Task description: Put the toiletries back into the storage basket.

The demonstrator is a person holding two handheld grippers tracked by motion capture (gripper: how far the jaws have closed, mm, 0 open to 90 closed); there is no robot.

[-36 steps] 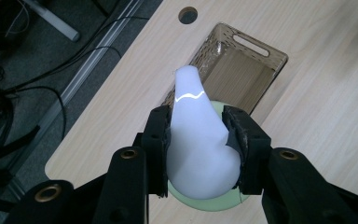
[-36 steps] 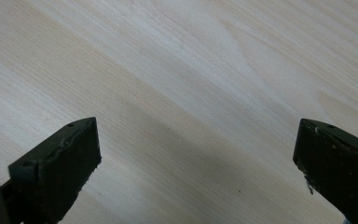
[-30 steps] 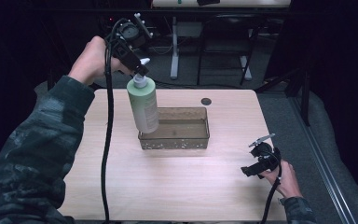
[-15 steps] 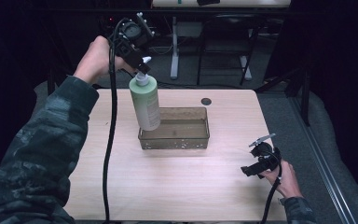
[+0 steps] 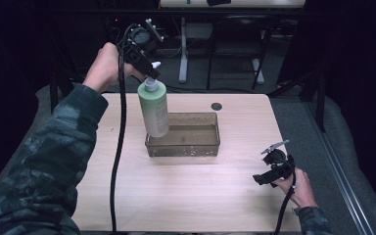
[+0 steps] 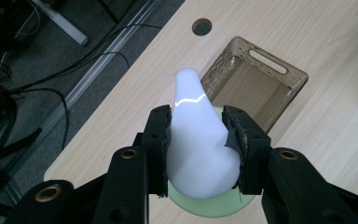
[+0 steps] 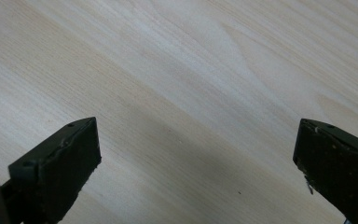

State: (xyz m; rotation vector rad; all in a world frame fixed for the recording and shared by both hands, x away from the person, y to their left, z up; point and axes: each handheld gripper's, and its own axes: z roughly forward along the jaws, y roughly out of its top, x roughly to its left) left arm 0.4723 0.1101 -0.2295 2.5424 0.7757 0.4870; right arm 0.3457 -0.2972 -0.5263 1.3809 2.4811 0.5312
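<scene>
At about ten o'clock on the counter in the high view, the left gripper hangs above the far left edge, its jaws pinching the white pump top of a green soap bottle. The bottle hangs from that grip, roughly upright with its base tipped slightly toward the person, and its lower end lies over the left end of the brown see-through basket; whether the base touches the basket floor or is a little above it cannot be told from here. In the left gripper view the jaws press on both sides of the pump top, the bottle's green shoulder shows beneath them, and the basket stands at about one o'clock of the pump, empty as far as can be seen. Moving right, the basket sits near the centre of the counter, with a small round hole in the counter just beyond it at twelve o'clock. At about four o'clock, near the front right corner, the right gripper rests low with its jaws spread wide and nothing between them, bare wood below. By my judgement the job of putting the bottle in the basket is well along: it is gripped and at the basket, while setting it down and letting go remain.
</scene>
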